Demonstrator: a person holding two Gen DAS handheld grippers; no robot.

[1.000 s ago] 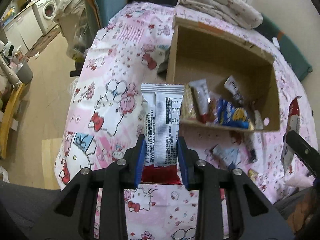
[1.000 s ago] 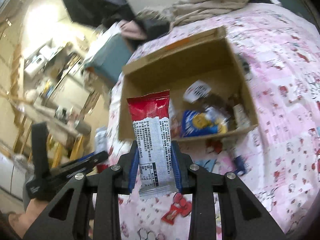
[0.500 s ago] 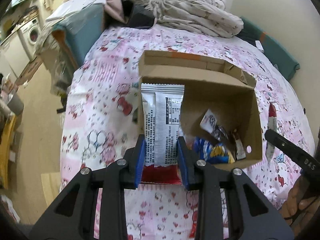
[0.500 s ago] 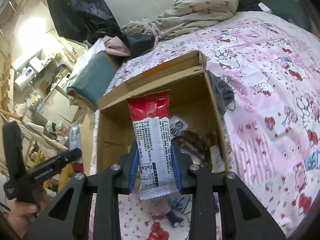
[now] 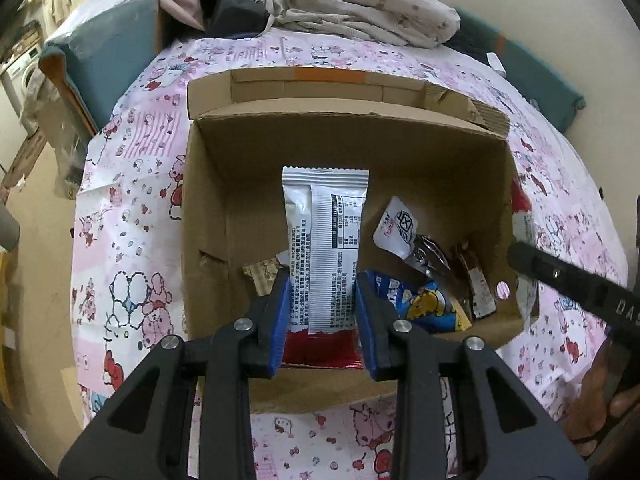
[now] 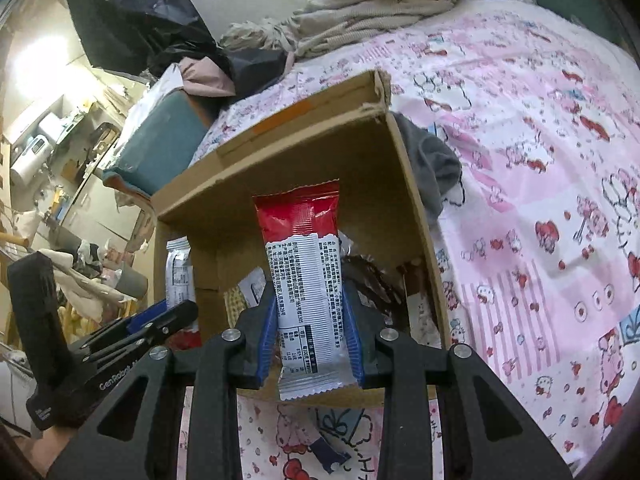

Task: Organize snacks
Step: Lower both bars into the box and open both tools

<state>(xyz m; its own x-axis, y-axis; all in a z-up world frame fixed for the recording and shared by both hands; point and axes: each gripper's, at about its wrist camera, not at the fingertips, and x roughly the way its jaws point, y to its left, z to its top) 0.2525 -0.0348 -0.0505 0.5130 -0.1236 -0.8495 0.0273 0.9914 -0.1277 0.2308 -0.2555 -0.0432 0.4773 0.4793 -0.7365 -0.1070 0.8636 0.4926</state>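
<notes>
An open cardboard box [image 5: 208,208] [image 6: 416,216] stands on the patterned bedspread. My left gripper [image 5: 322,300] is shut on a silver and red snack packet [image 5: 324,240], held upright over the box's near edge. My right gripper [image 6: 310,320] is shut on a second silver and red snack packet [image 6: 306,280], red end up, also over the box's front. Inside the box lie a blue and yellow snack bag [image 5: 420,304], a white pouch [image 5: 396,228] and several dark wrappers. The left gripper [image 6: 120,332] and its packet show at the left of the right wrist view.
Crumpled bedding [image 5: 360,8] lies behind the box. A grey cloth [image 6: 432,168] sits by the box's right wall. A teal box [image 5: 108,52] stands at the bed's far left. A small wrapper [image 6: 328,452] lies on the bedspread near the front. The other gripper's arm [image 5: 572,284] crosses the right edge.
Both grippers have moved closer to the box with their packets; the box now fills the middle of each view, and the left packet is over its interior instead of beside it.
</notes>
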